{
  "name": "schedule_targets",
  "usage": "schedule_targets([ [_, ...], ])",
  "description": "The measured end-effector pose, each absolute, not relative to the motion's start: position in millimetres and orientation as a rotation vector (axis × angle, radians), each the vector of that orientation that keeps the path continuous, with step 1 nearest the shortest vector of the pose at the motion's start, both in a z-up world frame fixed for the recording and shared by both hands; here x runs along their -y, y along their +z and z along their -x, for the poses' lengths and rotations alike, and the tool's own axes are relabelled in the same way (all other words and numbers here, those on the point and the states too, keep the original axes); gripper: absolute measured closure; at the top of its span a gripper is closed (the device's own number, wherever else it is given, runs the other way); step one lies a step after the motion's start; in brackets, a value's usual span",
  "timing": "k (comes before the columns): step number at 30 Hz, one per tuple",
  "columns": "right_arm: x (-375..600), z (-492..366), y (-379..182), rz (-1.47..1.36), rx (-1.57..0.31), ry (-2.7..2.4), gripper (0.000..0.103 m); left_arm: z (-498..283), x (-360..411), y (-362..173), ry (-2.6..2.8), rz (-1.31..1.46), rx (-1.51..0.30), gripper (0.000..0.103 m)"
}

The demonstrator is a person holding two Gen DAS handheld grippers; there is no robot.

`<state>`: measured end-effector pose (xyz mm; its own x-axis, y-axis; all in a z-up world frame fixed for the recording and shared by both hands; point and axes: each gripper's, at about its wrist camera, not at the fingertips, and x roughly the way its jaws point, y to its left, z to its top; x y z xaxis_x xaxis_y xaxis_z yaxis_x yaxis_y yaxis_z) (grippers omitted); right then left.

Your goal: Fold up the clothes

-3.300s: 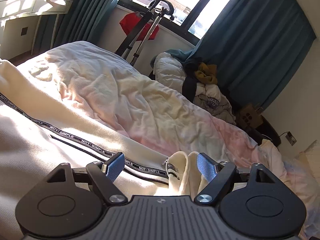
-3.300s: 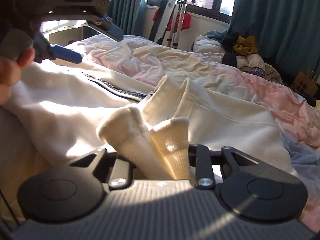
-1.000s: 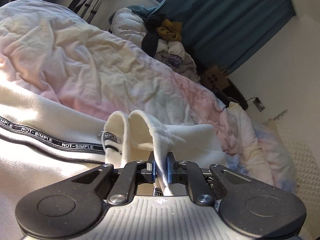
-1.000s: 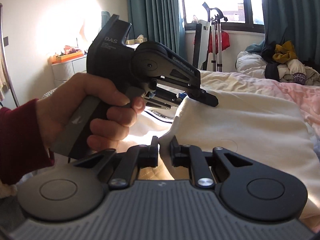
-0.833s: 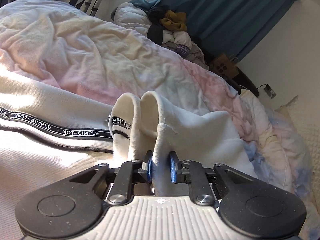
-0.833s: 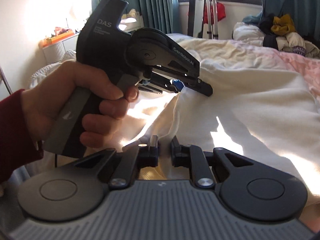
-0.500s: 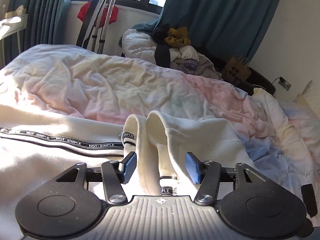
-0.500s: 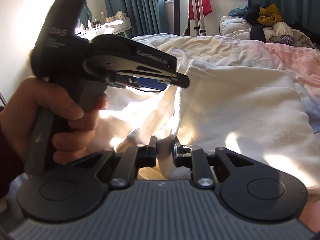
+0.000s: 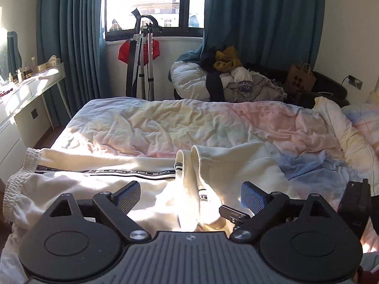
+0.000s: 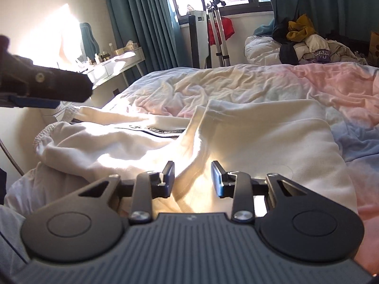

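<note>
Cream sweatpants (image 9: 99, 179) with a black lettered side stripe lie folded over on the bed, the legs laid across to the right and the elastic waistband at the left. They also show in the right wrist view (image 10: 260, 137). My left gripper (image 9: 190, 196) is open and empty, raised above the folded legs. My right gripper (image 10: 193, 177) is open, low over the cloth, with a fold lying between its jaws but not pinched. The left gripper's fingers (image 10: 42, 87) show at the left of the right wrist view.
The bed has a rumpled pastel duvet (image 9: 213, 127). A pile of clothes (image 9: 227, 80) lies beyond it under the window. A folded metal rack (image 9: 142, 61) stands by the teal curtains. A white dresser (image 9: 28, 85) is at the left.
Both grippers were shut on the sweatpants' cloth and have opened and let it go. The left gripper has lifted up and back; the folded legs now rest on the bed.
</note>
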<state>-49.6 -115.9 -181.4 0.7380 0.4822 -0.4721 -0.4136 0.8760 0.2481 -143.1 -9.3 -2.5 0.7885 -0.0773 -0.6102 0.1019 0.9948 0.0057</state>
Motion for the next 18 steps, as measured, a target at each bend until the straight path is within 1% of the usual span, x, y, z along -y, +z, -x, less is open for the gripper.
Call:
schedule_targets([
  [1,115.3,51.8,-179.9,-0.125,-0.543,0.493,0.046,155.1,18.0,6.3,-0.098,-0.067,-0.661,0.009],
  [3,114.1,56.2,-177.1,-0.114,-0.522,0.49,0.035,178.1,34.1,20.4,-0.102,-0.083,-0.668,0.005],
  [4,115.1,55.4,-177.6,-0.107,-0.523,0.476,0.035,189.7,42.0,27.4,-0.108,-0.082,-0.675,0.001],
  [9,128.4,43.4,-184.2,-0.151,-0.577,0.4,0.035,245.2,91.8,62.9,-0.164,-0.135,-0.677,0.0],
  [11,137.3,38.2,-184.6,-0.194,-0.59,0.369,0.035,262.8,105.6,79.3,-0.187,-0.132,-0.649,0.0],
  [15,152.0,33.0,-189.3,-0.256,-0.594,0.311,0.035,288.3,122.4,105.7,-0.208,-0.14,-0.581,0.0],
  [18,155.4,30.2,-189.9,-0.266,-0.593,0.283,0.035,293.6,122.0,112.7,-0.244,-0.134,-0.555,0.0],
])
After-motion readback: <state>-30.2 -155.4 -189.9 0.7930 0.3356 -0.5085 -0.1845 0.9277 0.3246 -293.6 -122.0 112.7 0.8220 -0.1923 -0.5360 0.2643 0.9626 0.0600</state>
